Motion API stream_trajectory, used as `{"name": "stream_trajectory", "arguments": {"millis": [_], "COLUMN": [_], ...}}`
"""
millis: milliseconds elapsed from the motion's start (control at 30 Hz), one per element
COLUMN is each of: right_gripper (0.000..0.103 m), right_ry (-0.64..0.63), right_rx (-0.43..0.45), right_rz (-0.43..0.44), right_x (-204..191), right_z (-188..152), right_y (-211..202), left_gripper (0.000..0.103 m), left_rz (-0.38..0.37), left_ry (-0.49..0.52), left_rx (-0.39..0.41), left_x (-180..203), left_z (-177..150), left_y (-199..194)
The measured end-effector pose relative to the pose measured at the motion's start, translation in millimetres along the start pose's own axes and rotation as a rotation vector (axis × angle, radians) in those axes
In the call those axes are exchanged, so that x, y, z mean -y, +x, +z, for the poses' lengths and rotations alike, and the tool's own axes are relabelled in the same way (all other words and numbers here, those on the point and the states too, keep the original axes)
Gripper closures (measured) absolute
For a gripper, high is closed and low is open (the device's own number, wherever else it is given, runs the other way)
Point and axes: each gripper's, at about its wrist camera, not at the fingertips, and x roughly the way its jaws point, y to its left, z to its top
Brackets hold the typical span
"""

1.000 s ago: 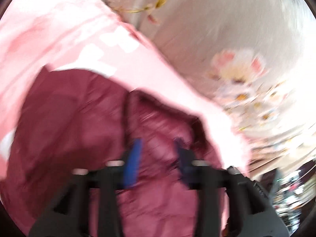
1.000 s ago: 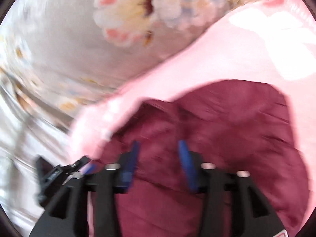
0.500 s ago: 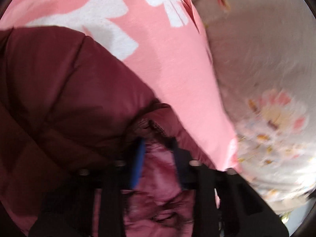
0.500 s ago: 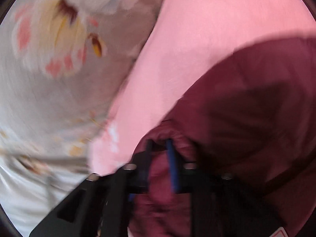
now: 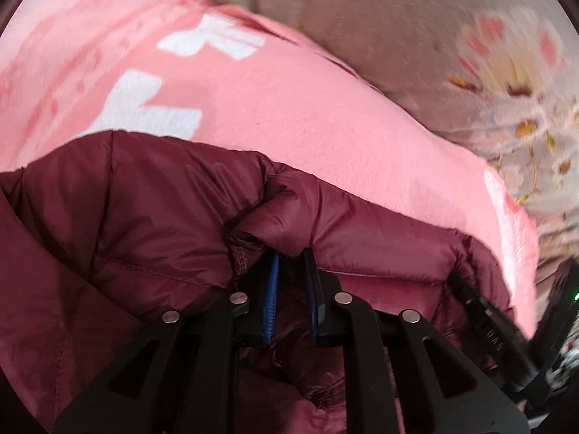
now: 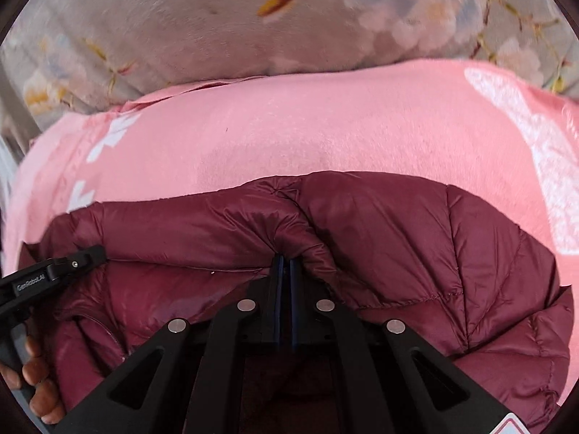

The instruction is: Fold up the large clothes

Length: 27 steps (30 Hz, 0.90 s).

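A maroon quilted puffer jacket (image 5: 144,217) lies on a pink blanket (image 5: 289,108) with white shapes. My left gripper (image 5: 291,253) is shut on a puffy fold at the jacket's edge, with fabric bunched between its blue pads. In the right wrist view the same jacket (image 6: 434,253) fills the lower half. There my right gripper (image 6: 286,258) is shut tight on a pinched ridge of the jacket's edge. Both grippers hold the same edge a short way apart. The left tool's black body (image 6: 47,275) shows at the left, held by a hand (image 6: 36,372).
Grey bedding with a flower print (image 5: 416,29) lies beyond the pink blanket (image 6: 289,126) and spreads across the top of the right wrist view as floral bedding (image 6: 181,18). The right tool's black frame (image 5: 499,336) shows at the lower right of the left wrist view.
Both grippers came down onto the jacket's edge and went from open to shut on its fabric. Each view has rolled, and the jacket now bunches up at the fingertips.
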Motion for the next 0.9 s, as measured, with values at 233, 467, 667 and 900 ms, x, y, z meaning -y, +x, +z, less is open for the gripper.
{"name": "stream_trajectory", "arguments": {"millis": [233,467,667,900], "right_gripper": [0.103,0.103,0.103,0.103], "right_ry": [-0.044,-0.052,-0.051,-0.046], "right_rx": [0.021,0.026,0.028,0.030], "right_rz": [-0.057,-0.066,-0.063,-0.060], "right_x": [-9.8,-9.5,-10.1,-9.9], "right_z": [-0.2,-1.1,-1.7,-1.8], "right_y": [0.1,-0.6,-0.7,-0.6], "left_gripper": [0.089,0.089,0.089,0.089], "left_rz": [0.122,0.146,0.152,0.169], "left_ry": [0.112,0.133,0.137,0.151], "left_rx": [0.080,0.095,0.101,0.105], "left_x": [20.9,24.8,26.0,29.1], "left_z": [-10.5,-11.4,-13.6,-14.5], "left_y": [-0.2,1.4,1.0,2.0]}}
